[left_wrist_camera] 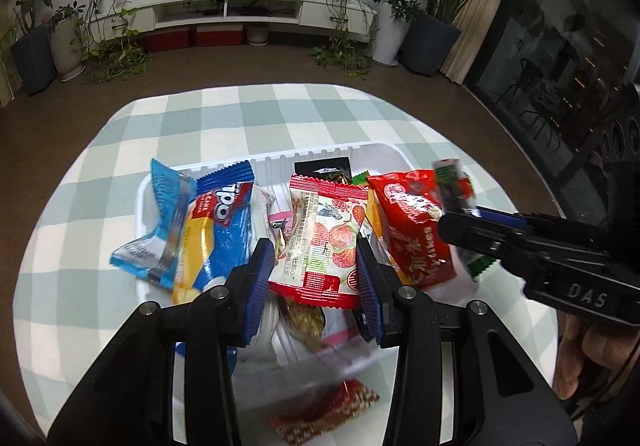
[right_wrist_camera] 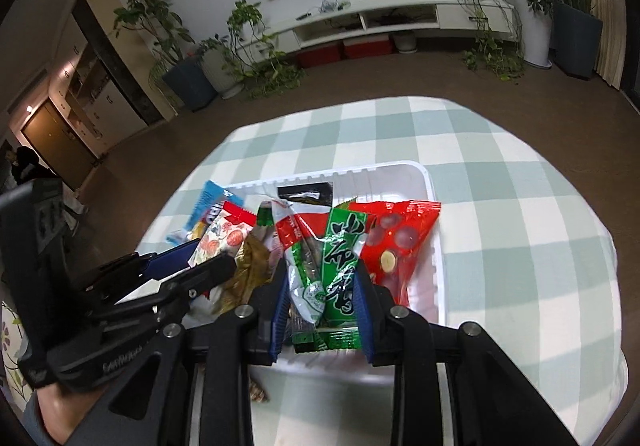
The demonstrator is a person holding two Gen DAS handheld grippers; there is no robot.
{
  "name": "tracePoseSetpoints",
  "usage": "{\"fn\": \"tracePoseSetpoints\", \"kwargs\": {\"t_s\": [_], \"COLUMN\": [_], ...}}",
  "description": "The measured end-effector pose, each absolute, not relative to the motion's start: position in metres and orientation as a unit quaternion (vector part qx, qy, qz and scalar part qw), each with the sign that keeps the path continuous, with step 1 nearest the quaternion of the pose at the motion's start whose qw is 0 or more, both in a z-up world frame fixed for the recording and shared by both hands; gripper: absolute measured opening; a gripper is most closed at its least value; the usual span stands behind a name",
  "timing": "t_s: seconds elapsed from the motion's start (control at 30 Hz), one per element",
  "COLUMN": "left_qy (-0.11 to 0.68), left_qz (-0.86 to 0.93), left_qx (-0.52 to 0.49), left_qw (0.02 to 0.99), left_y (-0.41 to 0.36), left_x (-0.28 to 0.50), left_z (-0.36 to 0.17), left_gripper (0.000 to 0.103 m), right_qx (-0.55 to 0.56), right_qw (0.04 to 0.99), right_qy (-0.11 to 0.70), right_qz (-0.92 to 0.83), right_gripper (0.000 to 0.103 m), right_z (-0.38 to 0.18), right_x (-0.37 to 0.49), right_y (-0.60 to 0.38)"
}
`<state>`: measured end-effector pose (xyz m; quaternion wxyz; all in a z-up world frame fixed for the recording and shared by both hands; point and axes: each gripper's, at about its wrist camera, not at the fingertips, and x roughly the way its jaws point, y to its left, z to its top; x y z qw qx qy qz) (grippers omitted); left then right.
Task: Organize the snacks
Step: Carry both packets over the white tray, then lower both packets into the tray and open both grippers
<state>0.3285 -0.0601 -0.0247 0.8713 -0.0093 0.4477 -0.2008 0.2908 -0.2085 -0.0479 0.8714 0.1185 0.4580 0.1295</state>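
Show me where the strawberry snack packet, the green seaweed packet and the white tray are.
strawberry snack packet [left_wrist_camera: 326, 242], left wrist view, on its printed front.
green seaweed packet [right_wrist_camera: 340, 262], right wrist view, on its lettered face.
white tray [right_wrist_camera: 424, 176], right wrist view, on its far right rim corner.

A white ribbed plastic tray [left_wrist_camera: 320, 160] sits mid-frame on the checked cloth, heaped with snack packets. A blue crinkled wrapper [left_wrist_camera: 224, 222] lies at the left, a red-edged strawberry-print packet [left_wrist_camera: 324, 238] stands tilted at centre, and a red foil bag [left_wrist_camera: 412, 226] leans at the right. A green seaweed-style packet [right_wrist_camera: 340, 266] stands upright beside a clear green-and-white pouch [right_wrist_camera: 304, 270]. A red-and-tan packet [left_wrist_camera: 324, 406], blurred, lies outside the tray at the bottom.
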Motion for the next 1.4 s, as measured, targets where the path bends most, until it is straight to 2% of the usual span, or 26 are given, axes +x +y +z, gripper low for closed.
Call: {"fn": "tracePoseSetpoints", "kwargs": {"t_s": [0.37,0.77,1.13,1.27,1.4], "left_qy": [0.461,0.456,0.445,0.444,0.441], "left_qz": [-0.199,-0.199,-0.203,-0.200,-0.199], "left_qx": [0.006,0.019,0.022,0.021,0.019], "left_qw": [0.865,0.867,0.872,0.873,0.875], "left_y": [-0.075,-0.076,-0.073,-0.071,-0.068], "left_x": [0.343,0.339,0.326,0.323,0.319], "left_z": [-0.057,-0.058,-0.050,-0.048,-0.046], "left_gripper": [0.041,0.044,0.060,0.064,0.064], "right_qx": [0.098,0.102,0.105,0.108,0.109], "right_qw": [0.861,0.863,0.865,0.867,0.869], "right_qy": [0.483,0.480,0.477,0.472,0.469], "right_qz": [0.127,0.121,0.120,0.119,0.117], "right_gripper": [0.032,0.037,0.041,0.048,0.050], "right_z": [-0.079,-0.081,-0.081,-0.078,-0.076], "right_x": [0.319,0.324,0.320,0.318,0.317], "right_y": [-0.198,-0.197,-0.196,-0.196,-0.196]}}
